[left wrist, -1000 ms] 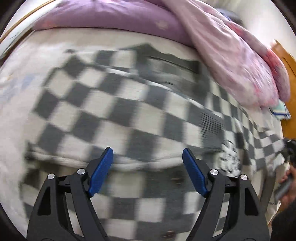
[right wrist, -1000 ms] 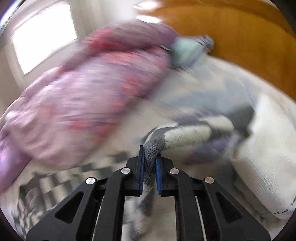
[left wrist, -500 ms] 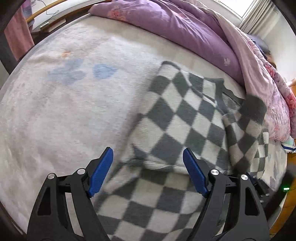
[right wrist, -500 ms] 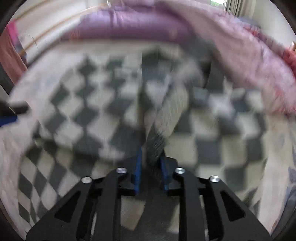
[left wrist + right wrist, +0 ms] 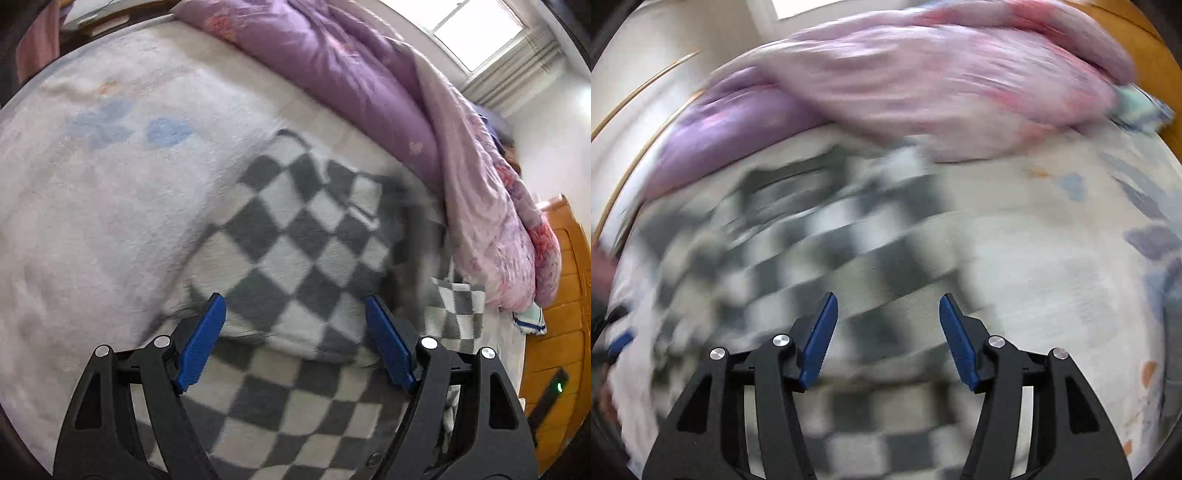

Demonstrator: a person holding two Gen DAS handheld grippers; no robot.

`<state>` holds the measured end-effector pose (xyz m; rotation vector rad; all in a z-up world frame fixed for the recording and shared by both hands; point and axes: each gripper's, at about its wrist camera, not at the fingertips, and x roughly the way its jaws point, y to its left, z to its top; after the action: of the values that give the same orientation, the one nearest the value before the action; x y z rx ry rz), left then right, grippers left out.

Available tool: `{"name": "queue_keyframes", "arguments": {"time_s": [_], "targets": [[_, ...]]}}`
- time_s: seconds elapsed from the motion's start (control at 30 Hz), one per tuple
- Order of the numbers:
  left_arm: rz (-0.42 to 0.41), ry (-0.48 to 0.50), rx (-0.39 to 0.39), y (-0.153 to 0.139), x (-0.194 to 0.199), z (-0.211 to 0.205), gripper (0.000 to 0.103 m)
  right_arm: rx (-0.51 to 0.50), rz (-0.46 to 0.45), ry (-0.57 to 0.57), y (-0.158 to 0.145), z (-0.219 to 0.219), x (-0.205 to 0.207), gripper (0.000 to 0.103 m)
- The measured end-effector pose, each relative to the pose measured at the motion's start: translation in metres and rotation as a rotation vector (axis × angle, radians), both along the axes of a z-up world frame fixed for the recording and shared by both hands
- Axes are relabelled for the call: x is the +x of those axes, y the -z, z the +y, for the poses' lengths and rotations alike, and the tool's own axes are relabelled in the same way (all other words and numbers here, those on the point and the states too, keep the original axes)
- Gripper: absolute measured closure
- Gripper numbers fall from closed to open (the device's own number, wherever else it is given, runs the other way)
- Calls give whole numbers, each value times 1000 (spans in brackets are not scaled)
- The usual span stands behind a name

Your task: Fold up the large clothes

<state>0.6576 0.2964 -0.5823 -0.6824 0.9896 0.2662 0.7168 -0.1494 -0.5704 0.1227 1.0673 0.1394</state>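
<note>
The bed (image 5: 92, 192) carries the checked sweater (image 5: 295, 258), partly folded beside the purple quilt (image 5: 351, 74). It looks soft, thick and floppy; best pinched at a hem edge. Left claw (image 5: 295, 341) and right claw (image 5: 886, 339) both gape wide, empty.

Left gripper (image 5: 295, 343): jaws spread wide, nothing between the blue pads (image 5: 201, 345), black arms angled forward.
Right gripper (image 5: 888, 339): jaws parted, empty, blue pads (image 5: 820, 338) apart; view motion-blurred.
</note>
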Motion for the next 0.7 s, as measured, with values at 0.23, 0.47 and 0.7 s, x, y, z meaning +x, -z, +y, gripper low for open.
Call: {"name": "queue_keyframes", "arguments": {"time_s": [0.23, 0.47, 0.7], "targets": [[109, 5, 71, 23, 36, -20, 22, 175, 202, 85, 52, -33, 77, 50], [208, 9, 116, 51, 46, -14, 22, 214, 218, 38, 59, -51, 92, 88], [223, 9, 108, 64, 67, -7, 22, 181, 269, 141, 89, -82, 107, 75]]}}
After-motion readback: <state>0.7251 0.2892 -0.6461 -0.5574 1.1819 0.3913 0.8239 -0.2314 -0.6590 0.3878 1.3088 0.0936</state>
